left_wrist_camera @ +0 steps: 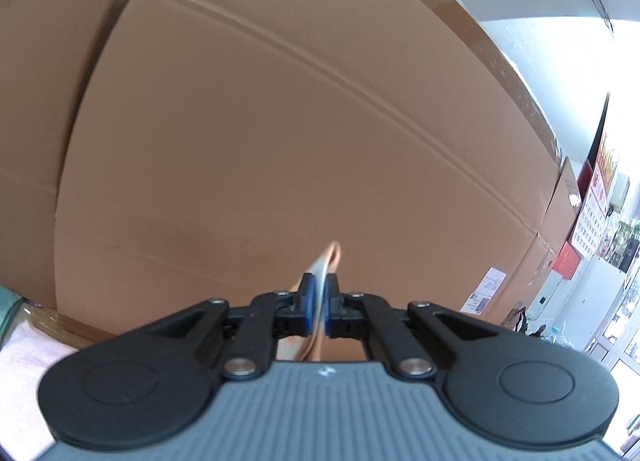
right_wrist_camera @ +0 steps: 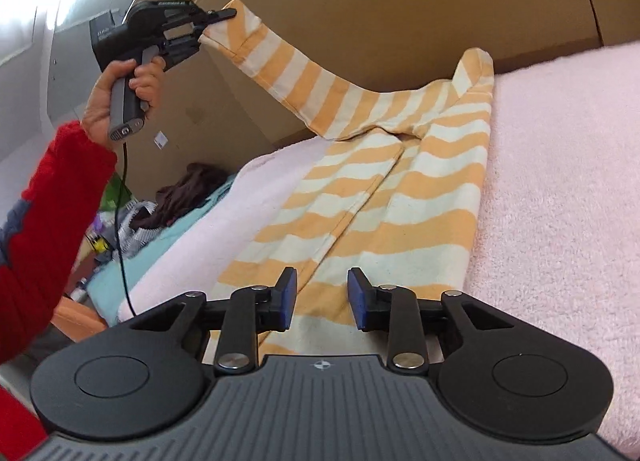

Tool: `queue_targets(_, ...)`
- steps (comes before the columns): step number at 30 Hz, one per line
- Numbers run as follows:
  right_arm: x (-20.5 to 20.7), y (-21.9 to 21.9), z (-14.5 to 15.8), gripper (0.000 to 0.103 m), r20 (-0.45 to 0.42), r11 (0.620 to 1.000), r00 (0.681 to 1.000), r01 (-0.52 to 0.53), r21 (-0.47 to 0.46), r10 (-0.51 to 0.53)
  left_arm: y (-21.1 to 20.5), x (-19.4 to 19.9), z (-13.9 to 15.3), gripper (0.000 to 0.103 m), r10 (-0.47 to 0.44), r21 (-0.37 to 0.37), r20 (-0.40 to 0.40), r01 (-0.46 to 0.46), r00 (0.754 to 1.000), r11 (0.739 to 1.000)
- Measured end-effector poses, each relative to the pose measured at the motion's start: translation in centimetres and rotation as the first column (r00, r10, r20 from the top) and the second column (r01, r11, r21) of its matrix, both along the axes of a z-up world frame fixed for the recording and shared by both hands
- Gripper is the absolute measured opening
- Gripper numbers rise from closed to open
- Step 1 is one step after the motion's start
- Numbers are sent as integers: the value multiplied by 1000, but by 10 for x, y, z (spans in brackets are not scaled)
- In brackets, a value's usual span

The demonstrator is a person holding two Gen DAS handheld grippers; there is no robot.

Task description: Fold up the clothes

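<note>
While you hold both tools over the bed, this is how things lie:

Left hand: your left hand (right_wrist_camera: 120,97) is raised at the far left, fist wrapped round the tool's grip, red sleeve (right_wrist_camera: 52,221) running down toward you.
Left gripper: your left gripper (left_wrist_camera: 319,303) has its blue pads pressed together on the cuff of the sleeve; in its own view the cloth stands up between them against a cardboard wall (left_wrist_camera: 280,121).
Striped shirt: the orange-and-cream shirt (right_wrist_camera: 400,213) lies on the pink blanket (right_wrist_camera: 560,221), body stretched from near to far; one sleeve is lifted off the blanket and drawn out to the left, up to your left gripper.
Right gripper: your right gripper (right_wrist_camera: 322,297) hovers low over the near end of the shirt, pointing slightly downward, pads apart, nothing pinched between them.
Left side: dark clothes (right_wrist_camera: 188,197) are heaped on a teal sheet (right_wrist_camera: 120,273) beyond the blanket's left edge.
</note>
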State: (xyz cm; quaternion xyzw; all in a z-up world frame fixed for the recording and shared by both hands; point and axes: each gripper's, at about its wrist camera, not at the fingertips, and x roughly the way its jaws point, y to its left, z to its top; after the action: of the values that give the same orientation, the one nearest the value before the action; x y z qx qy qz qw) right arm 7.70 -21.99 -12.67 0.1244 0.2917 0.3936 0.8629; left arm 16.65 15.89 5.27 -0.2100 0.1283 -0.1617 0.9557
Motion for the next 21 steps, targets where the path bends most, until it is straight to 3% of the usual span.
queue_targets(2, -5, 9, 3, 0, 72, 994, 997, 35, -100, -28, 2, -3, -1, 0, 3, -14, 2, -2, 1000, 1000)
queue_targets(7, -11, 16, 8, 0, 110, 981, 992, 73, -180, -54, 0, -10, -4, 0, 1, -31, 1, -1, 1000, 1000)
queue_targets(12, -19, 19, 6, 1, 108, 988, 994, 30, -154, -13, -9, -16, -18, 0, -24, -14, -32, 24, 999, 1000)
queue_targets(13, -21, 21, 5, 6, 122, 985, 992, 47, -165, -27, -12, -17, -23, 0, -32, -4, -43, 31, 999, 999)
queue_targets(14, -23, 21, 5, 9, 135, 985, 990, 59, -164, -37, -6, -3, -28, 0, -34, 31, -57, 35, 998, 999)
queue_targets(16, -27, 23, 5, 30, 163, 983, 986, 69, -171, -40, 6, 27, -39, 10, -36, 101, -86, 44, 996, 994)
queue_targets(18, -32, 27, 5, 32, 196, 979, 980, 64, -194, -26, -2, 45, -58, 33, -48, 208, -110, 70, 993, 976)
queue_targets(21, -39, 33, 3, 26, 261, 967, 965, 96, -238, -31, -28, 51, -98, 36, -77, 391, -145, 129, 986, 911)
